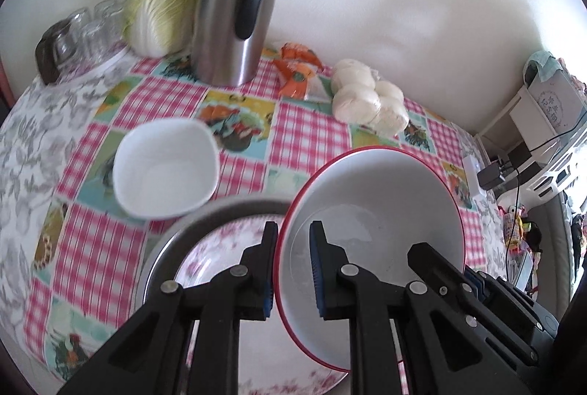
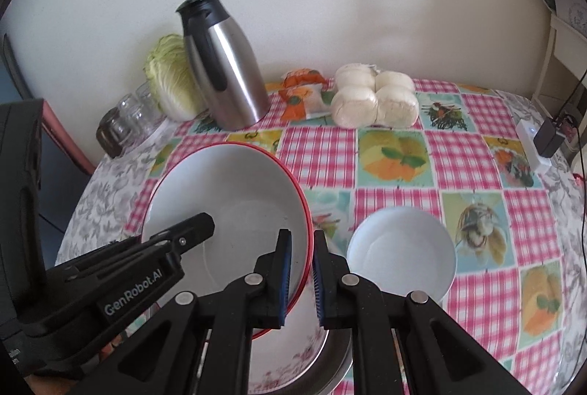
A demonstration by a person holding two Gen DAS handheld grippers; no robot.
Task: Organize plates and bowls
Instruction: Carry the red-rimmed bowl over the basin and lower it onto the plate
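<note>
**A:** Start at your fingers. Your left gripper [image 1: 291,270] is clamped on the left rim of the red-rimmed bowl [image 1: 374,211], one pad outside, one inside. Your right gripper [image 2: 302,279] is clamped on the opposite rim the same way. The bowl hangs between your two hands, tilted, above the flowered plate [image 1: 216,248].

**B:** So what could slip?

**A:** You're pinching a thin, glossy rim at two small spots. If your hands drift apart or one twists against the other, I'd expect the rim to slide out of a pad and the bowl to drop onto the flowered plate, which sits in a metal pan [image 1: 172,241].

**B:** And further out?

**A:** The small white bowl [image 1: 165,171] sits just beside the pan on the checked tablecloth [image 1: 312,134]; in the right wrist view it lies just right of your fingers. A swing toward it could knock it with the big bowl's edge. The steel jug [image 1: 234,17], the bag of buns [image 1: 370,98] and the glass jars [image 1: 88,28] stand near the wall, well apart, so they only matter if you carry the bowl far back.
</note>
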